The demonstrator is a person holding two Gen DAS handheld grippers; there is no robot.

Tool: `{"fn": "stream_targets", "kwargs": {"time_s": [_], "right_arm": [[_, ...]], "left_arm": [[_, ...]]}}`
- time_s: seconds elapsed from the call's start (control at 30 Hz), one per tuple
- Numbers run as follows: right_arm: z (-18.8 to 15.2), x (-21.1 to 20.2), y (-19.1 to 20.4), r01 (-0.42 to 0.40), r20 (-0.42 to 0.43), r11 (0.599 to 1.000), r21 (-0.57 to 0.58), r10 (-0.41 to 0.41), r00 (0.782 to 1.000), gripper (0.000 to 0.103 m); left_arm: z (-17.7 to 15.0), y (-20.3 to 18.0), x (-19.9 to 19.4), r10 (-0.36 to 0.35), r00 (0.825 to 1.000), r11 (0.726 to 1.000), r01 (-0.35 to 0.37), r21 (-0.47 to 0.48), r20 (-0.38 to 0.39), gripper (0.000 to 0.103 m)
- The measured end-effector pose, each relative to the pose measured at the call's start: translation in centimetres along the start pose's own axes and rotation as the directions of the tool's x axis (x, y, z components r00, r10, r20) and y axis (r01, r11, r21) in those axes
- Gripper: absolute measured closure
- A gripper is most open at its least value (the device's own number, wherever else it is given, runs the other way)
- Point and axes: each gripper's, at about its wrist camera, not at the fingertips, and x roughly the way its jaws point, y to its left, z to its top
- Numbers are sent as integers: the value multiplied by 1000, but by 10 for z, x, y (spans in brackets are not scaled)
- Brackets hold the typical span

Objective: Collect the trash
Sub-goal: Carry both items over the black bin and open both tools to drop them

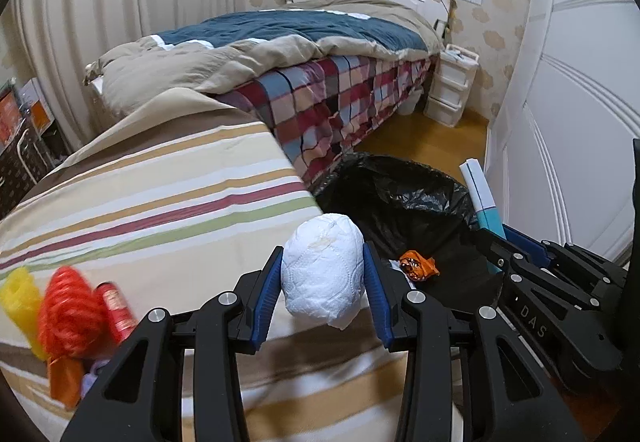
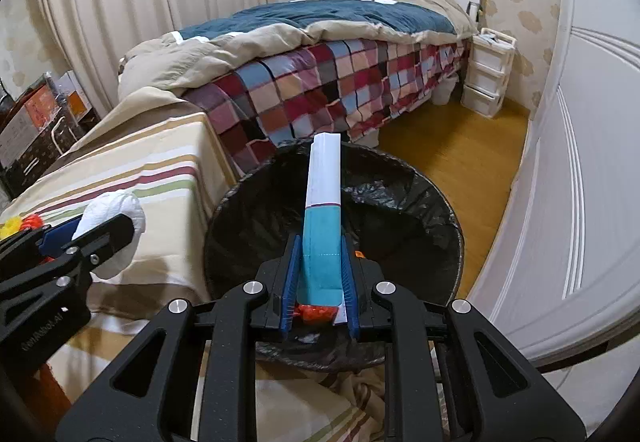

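At far left, on the striped cloth [image 1: 168, 178] covering the table, lie a yellow foam piece [image 1: 18, 298], an orange-red mesh bundle [image 1: 70, 312] and a small red can [image 1: 118, 312], grouped together. To their right, the left gripper [image 1: 323, 274] has its jaws closed part-way onto a white crumpled wad [image 1: 322, 268], with both blue pads pressed against the wad's sides; the wad is held above the table's right edge. Further right stands the black-lined trash bin [image 2: 420, 198], just beside the table, with an orange wrapper [image 1: 418, 266] lying inside it. The right gripper [image 2: 320, 274] has its jaws closed narrowly on a teal-and-white folded carton [image 2: 324, 210], which projects forward over the bin opening. Behind are the bed [image 2: 340, 82] and a white drawer unit [image 2: 486, 74].
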Motion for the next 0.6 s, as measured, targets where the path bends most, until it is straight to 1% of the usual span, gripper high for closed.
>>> {"fn": "stream_targets", "kwargs": {"time_s": [0.13,0.37,0.6], "right_arm": [[1,12,-9,4,-16,1000,16,-4,1000,83],[3,28,-22,17,-38,999,37,-16,999,83],[5,38,-32,30,-50,998,52,-27,998,83]], "left_arm": [[7,-11,18,6,1000,1000,-5,11,-22,62],[18,-20,35,13,999,1000,-13,20,-41,62],[22,-29,48,22,998,999,-20,36,-60,61]]}}
